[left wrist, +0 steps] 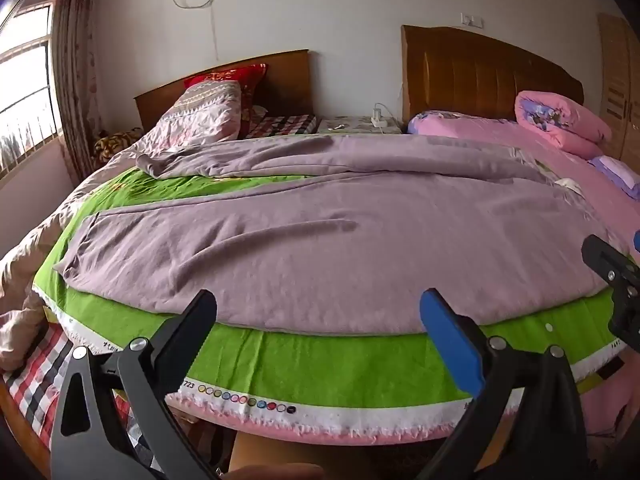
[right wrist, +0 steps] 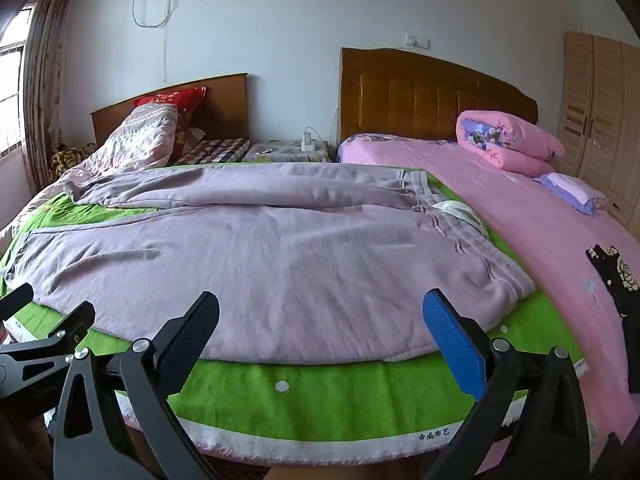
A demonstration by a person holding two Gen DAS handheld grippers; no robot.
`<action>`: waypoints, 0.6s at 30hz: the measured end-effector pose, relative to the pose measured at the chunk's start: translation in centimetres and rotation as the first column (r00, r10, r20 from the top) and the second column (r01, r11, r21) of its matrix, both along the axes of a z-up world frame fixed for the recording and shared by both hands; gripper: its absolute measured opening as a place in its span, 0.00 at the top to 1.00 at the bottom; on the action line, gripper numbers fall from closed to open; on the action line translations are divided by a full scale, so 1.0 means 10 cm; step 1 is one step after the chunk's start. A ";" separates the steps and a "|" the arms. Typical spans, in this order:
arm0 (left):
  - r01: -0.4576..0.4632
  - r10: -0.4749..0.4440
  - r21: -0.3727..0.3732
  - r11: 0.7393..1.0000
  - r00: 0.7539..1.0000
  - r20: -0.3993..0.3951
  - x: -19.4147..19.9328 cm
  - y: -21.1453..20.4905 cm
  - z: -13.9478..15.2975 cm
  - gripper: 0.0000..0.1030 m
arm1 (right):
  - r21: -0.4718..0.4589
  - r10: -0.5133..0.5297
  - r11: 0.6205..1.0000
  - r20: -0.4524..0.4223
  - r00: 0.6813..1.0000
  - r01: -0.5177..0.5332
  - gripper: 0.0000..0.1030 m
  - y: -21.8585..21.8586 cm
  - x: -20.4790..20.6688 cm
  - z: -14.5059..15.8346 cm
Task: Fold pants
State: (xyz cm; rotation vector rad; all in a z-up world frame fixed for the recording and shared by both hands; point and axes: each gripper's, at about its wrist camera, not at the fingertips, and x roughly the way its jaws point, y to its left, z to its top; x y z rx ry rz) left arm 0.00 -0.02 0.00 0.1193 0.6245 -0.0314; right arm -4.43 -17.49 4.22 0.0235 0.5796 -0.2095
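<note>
Two grippers, the left gripper (left wrist: 318,312) and right gripper (right wrist: 320,312), hover with jaws wide apart, holding nothing, near the purple pants (right wrist: 256,256) spread flat on a green cloth (right wrist: 328,400).

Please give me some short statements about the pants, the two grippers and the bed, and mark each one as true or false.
1. The pants lie spread flat on a green cloth. True.
2. The right gripper is shut on the pants. False: its jaws stand open and hold nothing, just before the near edge of the pants.
3. The waistband is at the right end of the pants. True.
4. The pants are already folded into a small square. False: both legs still stretch out to the left, unfolded.
5. The left gripper is open. True.
6. A blue blanket lies by the headboard. False: it is pink.
</note>
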 end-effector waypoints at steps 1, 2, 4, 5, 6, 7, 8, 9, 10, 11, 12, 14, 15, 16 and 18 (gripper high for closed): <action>-0.005 0.005 -0.002 1.000 1.000 0.002 0.00 0.00 0.00 0.01 | 0.000 0.002 1.000 -0.001 1.000 -0.002 0.04 0.00 0.00 0.00; -0.010 0.010 -0.004 1.000 1.000 0.003 0.00 0.01 0.00 0.01 | -0.001 0.003 1.000 -0.002 1.000 -0.003 0.04 0.00 0.01 0.00; 0.004 -0.004 0.002 1.000 1.000 0.001 0.00 0.00 0.00 0.01 | -0.004 0.006 1.000 -0.002 1.000 -0.006 0.04 0.00 0.01 0.01; 0.004 -0.004 -0.001 1.000 1.000 0.000 0.00 0.01 0.00 0.01 | -0.008 0.005 1.000 -0.005 1.000 -0.005 0.04 0.00 0.02 0.01; 0.005 -0.005 -0.003 1.000 1.000 -0.002 0.00 0.01 0.01 0.01 | -0.008 0.005 1.000 -0.006 1.000 -0.005 0.04 0.00 0.02 0.02; 0.005 -0.005 -0.003 1.000 1.000 -0.003 0.00 0.01 0.01 0.01 | -0.013 0.003 1.000 -0.006 1.000 -0.003 0.04 0.01 0.02 0.02; 0.005 -0.005 -0.004 1.000 1.000 -0.005 0.02 0.01 -0.02 0.01 | -0.013 0.002 1.000 -0.006 1.000 -0.002 0.04 0.00 0.02 0.02; 0.006 -0.006 -0.004 1.000 1.000 -0.005 0.01 0.00 -0.03 0.01 | -0.014 -0.001 1.000 -0.007 1.000 0.001 0.04 0.01 0.01 -0.02; 0.005 -0.005 -0.006 1.000 1.000 -0.008 0.01 0.00 -0.03 0.01 | -0.015 -0.003 1.000 -0.007 1.000 0.002 0.04 0.02 0.01 -0.02; 0.005 -0.005 -0.008 1.000 1.000 -0.009 0.02 0.01 -0.03 0.01 | -0.015 -0.003 1.000 -0.007 1.000 0.003 0.04 0.02 0.01 -0.03; 0.005 -0.005 -0.009 1.000 1.000 -0.011 0.00 0.03 -0.04 0.01 | -0.015 -0.003 1.000 -0.009 1.000 0.002 0.04 0.00 0.02 -0.03; 0.002 -0.002 -0.009 1.000 1.000 -0.012 -0.02 0.01 -0.05 0.01 | -0.016 -0.002 1.000 -0.012 1.000 0.001 0.04 0.01 0.02 -0.02; 0.001 -0.002 -0.009 1.000 1.000 -0.014 -0.02 0.01 -0.05 0.01 | -0.016 -0.001 1.000 -0.012 1.000 0.001 0.04 0.01 0.02 -0.02; 0.001 -0.001 -0.009 1.000 1.000 -0.016 -0.03 0.01 -0.06 0.01 | -0.017 -0.002 1.000 -0.013 1.000 0.002 0.04 0.01 0.03 -0.02; -0.001 0.001 -0.014 1.000 1.000 -0.030 0.02 0.02 -0.06 0.01 | -0.017 -0.002 1.000 -0.015 1.000 0.002 0.04 0.00 0.03 -0.05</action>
